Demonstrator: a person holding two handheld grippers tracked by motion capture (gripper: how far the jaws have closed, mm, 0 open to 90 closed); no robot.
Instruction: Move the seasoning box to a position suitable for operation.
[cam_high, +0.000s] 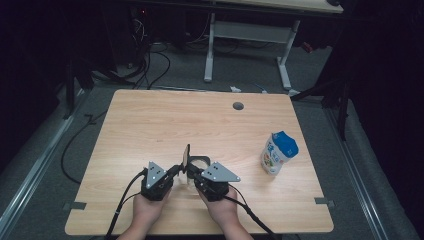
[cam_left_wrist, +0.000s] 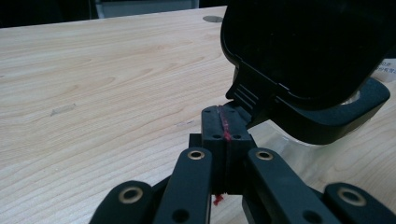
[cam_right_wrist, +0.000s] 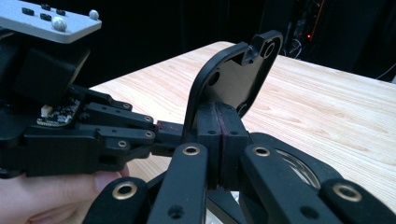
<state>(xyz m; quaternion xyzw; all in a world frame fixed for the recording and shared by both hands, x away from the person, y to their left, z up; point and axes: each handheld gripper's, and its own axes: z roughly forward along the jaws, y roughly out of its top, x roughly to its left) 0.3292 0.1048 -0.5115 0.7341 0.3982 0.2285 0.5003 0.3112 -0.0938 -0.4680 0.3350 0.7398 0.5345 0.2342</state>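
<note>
Black plastic, a hinged lidded case (cam_high: 192, 162) sits low on the counter (cam_high: 150, 120) between both hand-held grippers, left hand-held gripper (cam_high: 176, 171) and right hand-held gripper (cam_high: 192, 175) each seemingly clamped on its near edge, lid upright.

Dim room, grey carpet floor (cam_high: 240, 75), white-legged desk (cam_high: 247, 35) behind wooden table (cam_high: 160, 120).

Black hinged lid (cam_high: 188, 156) open, upright; ring base (cam_high: 200, 162) flat, near table edge.

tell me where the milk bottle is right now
In the high view the milk bottle stands upright near the table's right edge, apart from the right gripper.
</note>
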